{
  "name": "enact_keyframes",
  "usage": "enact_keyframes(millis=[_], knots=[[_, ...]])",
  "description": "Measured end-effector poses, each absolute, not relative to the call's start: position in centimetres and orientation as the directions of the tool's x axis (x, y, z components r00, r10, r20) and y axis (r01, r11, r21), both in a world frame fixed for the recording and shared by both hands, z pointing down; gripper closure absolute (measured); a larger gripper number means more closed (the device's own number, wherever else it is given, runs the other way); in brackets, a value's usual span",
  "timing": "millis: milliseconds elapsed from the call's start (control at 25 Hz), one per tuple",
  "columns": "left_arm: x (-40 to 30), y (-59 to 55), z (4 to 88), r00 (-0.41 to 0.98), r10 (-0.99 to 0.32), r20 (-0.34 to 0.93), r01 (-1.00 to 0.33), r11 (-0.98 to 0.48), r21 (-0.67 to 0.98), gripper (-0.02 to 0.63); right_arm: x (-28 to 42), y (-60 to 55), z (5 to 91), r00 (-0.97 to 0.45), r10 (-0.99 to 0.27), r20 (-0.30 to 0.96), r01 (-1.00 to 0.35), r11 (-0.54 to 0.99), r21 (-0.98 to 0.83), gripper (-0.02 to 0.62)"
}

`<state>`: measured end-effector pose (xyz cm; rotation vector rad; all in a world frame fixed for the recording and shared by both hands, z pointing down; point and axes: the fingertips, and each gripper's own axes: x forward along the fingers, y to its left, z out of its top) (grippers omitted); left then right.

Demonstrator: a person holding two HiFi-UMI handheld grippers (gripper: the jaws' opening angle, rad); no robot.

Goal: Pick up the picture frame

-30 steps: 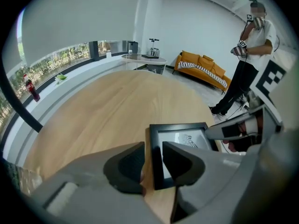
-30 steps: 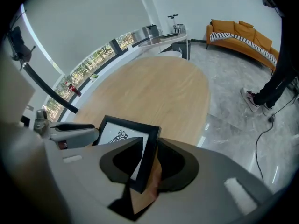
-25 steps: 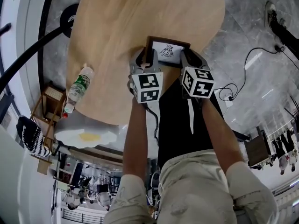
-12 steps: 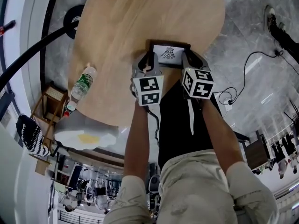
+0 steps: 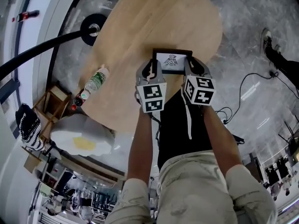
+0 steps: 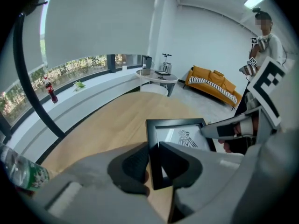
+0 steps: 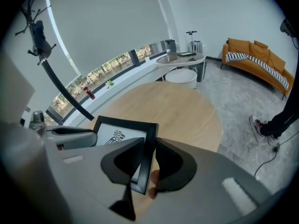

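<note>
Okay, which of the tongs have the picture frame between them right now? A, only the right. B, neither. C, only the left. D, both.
D: the left tongs clamp the left edge of the picture frame, and the right tongs, their jaws closing, pinch its right edge.
</note>
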<state>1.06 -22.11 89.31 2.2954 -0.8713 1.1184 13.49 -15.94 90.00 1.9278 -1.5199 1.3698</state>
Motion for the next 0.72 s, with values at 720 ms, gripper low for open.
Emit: enact_keyframes(millis=[720], knots=[[-1.9,-25.6,68.9,0.388,-0.642,0.661,-0.879,-0.473,0.056,0.526,11.9,-23.4,69.2,-0.147,-0.774,0.616,-0.968,-0.016,-0.251,0.517]])
